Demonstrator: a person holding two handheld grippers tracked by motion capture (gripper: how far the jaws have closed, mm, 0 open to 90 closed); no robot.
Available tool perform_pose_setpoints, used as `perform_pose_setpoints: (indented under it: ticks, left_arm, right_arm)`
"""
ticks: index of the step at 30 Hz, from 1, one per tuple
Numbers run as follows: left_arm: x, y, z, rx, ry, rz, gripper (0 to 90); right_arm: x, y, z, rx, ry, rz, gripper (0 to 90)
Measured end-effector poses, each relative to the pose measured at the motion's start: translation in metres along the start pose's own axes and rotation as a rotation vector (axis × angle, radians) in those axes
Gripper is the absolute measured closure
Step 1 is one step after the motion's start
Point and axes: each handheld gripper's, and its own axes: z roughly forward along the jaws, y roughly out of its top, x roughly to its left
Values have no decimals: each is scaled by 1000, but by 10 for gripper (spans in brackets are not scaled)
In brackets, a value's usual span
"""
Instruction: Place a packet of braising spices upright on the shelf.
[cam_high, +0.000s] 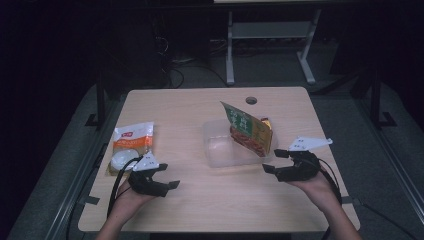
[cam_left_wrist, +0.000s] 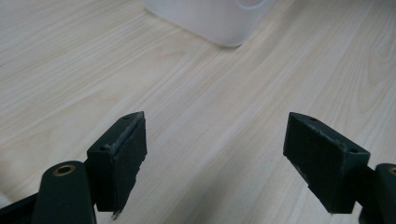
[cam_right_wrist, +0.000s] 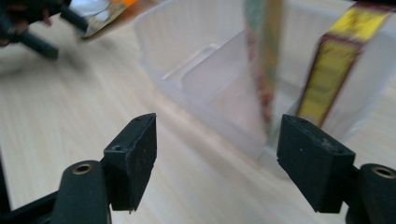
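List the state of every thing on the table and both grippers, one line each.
clear plastic container: upright, no lid on, one packet inside.
green and red packet: standing tilted in the container, leaning on its right wall.
white and orange packet: lying flat on the table, outside the container.
left gripper: open, nothing between its jaws.
right gripper: open, nothing between its jaws.

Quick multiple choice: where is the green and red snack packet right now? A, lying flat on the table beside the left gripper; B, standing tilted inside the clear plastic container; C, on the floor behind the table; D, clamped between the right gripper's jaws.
B: the green and red snack packet leans inside the clear plastic container, while the right gripper is open beside it, with nothing between its jaws.
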Motion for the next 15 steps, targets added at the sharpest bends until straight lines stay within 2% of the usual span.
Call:
perform_pose_setpoints:
  ticks: [5, 9, 15]
  left_arm:
    - [6, 0, -6, 13, 33, 7, 209]
    - [13, -1, -13, 10, 60, -10, 209]
    - [31, -4, -27, 11, 135, -48, 209]
  right_arm:
    - [13, -13, 7, 33, 38, -29, 284]
    - [20, -17, 16, 40, 67, -54, 284]
    - [26, -21, 28, 77, 101, -69, 283]
